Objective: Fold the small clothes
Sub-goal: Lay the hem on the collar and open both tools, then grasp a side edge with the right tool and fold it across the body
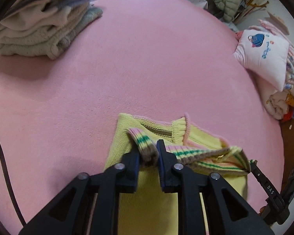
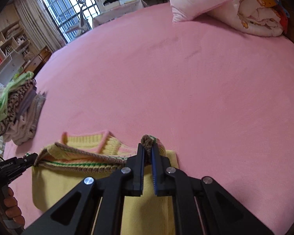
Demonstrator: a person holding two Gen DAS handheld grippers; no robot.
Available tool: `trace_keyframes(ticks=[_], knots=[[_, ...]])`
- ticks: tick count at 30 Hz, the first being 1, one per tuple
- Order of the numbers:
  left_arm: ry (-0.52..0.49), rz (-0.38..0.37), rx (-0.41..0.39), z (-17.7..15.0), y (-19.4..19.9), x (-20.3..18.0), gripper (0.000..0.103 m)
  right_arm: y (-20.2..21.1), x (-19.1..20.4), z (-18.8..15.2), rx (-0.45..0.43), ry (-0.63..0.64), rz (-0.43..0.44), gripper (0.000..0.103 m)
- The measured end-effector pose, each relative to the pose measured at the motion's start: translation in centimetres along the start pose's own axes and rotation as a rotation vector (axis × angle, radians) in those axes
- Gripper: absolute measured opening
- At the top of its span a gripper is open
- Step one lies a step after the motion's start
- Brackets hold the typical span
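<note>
A small yellow knit sweater (image 1: 162,192) with pink, green and brown striped ribbing lies on the pink bed sheet (image 1: 147,68), partly folded up toward its collar. My left gripper (image 1: 149,152) is shut on one end of the striped hem (image 1: 145,146). My right gripper (image 2: 148,148) is shut on the other end of the hem (image 2: 148,140), and the sweater (image 2: 72,182) shows below it. The hem hangs stretched between the two grippers, lifted over the sweater's body. The right gripper also shows at the left wrist view's right edge (image 1: 253,163), the left gripper in the right wrist view (image 2: 28,159).
A stack of folded clothes (image 1: 41,25) sits at the far left of the bed, also in the right wrist view (image 2: 19,109). A pink pillow (image 1: 264,54) and a rolled quilt (image 2: 256,13) lie at the head. Shelves and a barred window (image 2: 68,5) stand beyond the bed.
</note>
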State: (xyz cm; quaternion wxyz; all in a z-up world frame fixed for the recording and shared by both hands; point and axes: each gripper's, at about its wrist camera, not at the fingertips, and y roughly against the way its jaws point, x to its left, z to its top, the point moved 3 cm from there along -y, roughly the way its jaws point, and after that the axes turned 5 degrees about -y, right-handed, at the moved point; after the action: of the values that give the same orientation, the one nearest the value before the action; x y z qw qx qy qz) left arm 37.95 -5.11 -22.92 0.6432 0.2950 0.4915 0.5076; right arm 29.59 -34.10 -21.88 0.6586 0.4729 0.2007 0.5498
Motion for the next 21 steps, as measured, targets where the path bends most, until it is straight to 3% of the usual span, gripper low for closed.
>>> trace_keyframes(ticks=[4, 6, 7, 11, 12, 17, 21], knots=[[-0.075, 0.035, 0.005, 0.1, -0.6, -0.9, 0.022, -0.8, 0.7, -0.1, 0.003, 0.069, -0.043, 0.015], [-0.096, 0.045, 0.012, 0.2, -0.6, -1.3, 0.025, -0.7, 1.2, 0.0, 0.003, 0.095, -0.066, 0.034], [-0.104, 0.043, 0.018, 0.3, -0.5, -1.5, 0.029, -0.6, 1.4, 0.1, 0.0, 0.109, -0.075, 0.038], [-0.106, 0.037, -0.027, 0.8, 1.6, -1.8, 0.077, 1.6, 2.4, 0.2, -0.038, 0.145, -0.056, 0.04], [-0.108, 0.05, -0.052, 1.0, 2.4, -1.8, 0.082, 2.0, 2.8, 0.3, -0.049, 0.15, -0.051, 0.041], [-0.124, 0.049, -0.122, 1.2, 6.1, -2.4, 0.083, 5.7, 4.3, 0.2, -0.127, 0.186, -0.014, 0.041], [-0.21, 0.081, -0.143, 0.1, 7.0, -3.7, 0.083, 7.2, 5.9, -0.4, -0.146, 0.239, 0.039, 0.041]])
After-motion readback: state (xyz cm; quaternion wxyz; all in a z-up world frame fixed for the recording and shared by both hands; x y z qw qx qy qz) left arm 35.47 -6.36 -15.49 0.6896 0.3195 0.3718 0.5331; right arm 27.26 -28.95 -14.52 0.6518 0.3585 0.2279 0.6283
